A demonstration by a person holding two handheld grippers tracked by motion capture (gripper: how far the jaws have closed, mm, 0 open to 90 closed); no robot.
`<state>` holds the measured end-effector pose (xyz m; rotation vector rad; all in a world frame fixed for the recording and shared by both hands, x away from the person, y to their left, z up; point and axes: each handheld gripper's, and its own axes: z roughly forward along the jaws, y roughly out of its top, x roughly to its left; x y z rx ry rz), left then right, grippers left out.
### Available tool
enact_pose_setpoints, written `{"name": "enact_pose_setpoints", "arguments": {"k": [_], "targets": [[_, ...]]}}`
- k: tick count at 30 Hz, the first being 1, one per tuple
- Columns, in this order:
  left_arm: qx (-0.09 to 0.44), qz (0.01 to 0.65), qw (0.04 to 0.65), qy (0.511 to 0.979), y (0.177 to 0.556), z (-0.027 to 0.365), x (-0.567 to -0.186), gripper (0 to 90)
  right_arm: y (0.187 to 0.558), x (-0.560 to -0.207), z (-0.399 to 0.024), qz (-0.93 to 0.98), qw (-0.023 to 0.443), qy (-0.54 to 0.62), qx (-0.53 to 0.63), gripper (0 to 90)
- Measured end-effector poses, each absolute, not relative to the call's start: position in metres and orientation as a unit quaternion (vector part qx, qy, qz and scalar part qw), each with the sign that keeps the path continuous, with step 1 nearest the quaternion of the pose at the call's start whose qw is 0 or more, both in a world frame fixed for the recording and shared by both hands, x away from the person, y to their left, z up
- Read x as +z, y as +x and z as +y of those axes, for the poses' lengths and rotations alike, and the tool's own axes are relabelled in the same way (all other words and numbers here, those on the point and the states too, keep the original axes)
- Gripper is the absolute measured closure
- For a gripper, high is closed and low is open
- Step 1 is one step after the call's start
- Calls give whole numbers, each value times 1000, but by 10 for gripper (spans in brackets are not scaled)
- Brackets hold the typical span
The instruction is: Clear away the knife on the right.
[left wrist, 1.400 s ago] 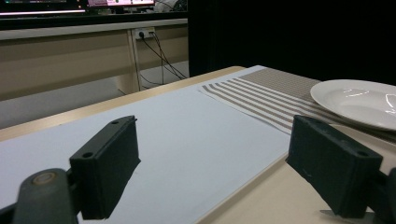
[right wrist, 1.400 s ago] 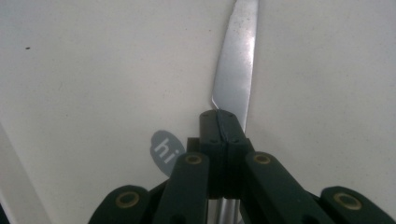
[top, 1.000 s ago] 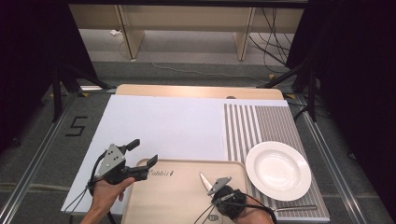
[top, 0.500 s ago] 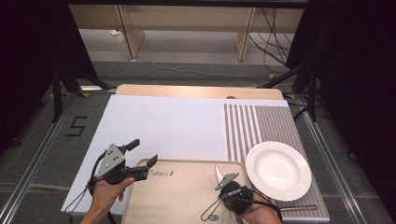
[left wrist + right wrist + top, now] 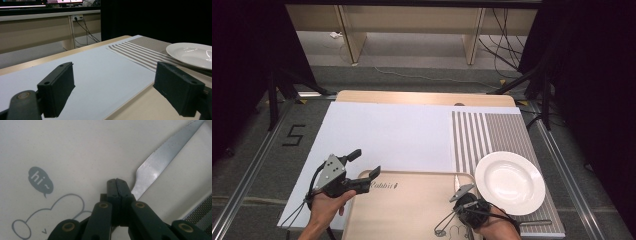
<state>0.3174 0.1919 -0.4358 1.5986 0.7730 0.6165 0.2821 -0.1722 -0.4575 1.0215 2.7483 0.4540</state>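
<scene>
Table [image 5: 422, 97]: light wood top, mostly covered by a white sheet [image 5: 387, 135] on its left and middle and a striped grey mat [image 5: 484, 135] on its right.
Tray [image 5: 407, 210]: beige, at the near edge of the table in the high view, printed with a dark word near its far left corner and with a line drawing and a "hi~" bubble [image 5: 40, 180] in the right hand-held gripper view.
Plate [image 5: 510, 182]: white, round, resting on the near part of the striped mat, just beside the tray's right edge.
Left hand-held gripper [image 5: 367, 165]: held at the tray's far left corner, jaws spread wide apart with nothing between them; in the left gripper view they frame the white sheet and the plate [image 5: 192, 53] beyond.
Right hand-held gripper [image 5: 117, 185]: over the tray's right part, jaws pressed together, clamping a knife [image 5: 160, 162] by its handle end.
Knife position: over the tray near its right edge, close to the plate; whether it touches the tray I cannot tell.
Knife long axis: in the high view it runs from the right hand-held gripper [image 5: 464, 192] away from the person, blade [image 5: 457, 181] pointing toward the far side of the table.
Knife edge: serrated, on the left side of the blade in the right gripper view.
</scene>
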Motion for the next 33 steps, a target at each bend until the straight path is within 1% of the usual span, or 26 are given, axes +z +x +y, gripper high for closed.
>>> {"name": "enact_pose_setpoints", "arguments": {"k": [10, 13, 20, 30, 33], "targets": [[265, 333, 587, 689, 317, 192, -435, 158, 282, -457, -186, 920, 85, 351, 148, 900], [265, 330, 590, 687, 317, 192, -436, 158, 281, -456, -187, 920, 78, 356, 145, 900], [264, 332, 591, 686, 317, 191, -436, 158, 282, -455, -192, 920, 80, 352, 152, 900], [265, 334, 586, 689, 317, 192, -436, 158, 281, -454, -196, 918, 72, 361, 151, 900], [264, 332, 590, 687, 317, 192, -436, 158, 282, -454, -199, 914, 79, 364, 159, 900]]}}
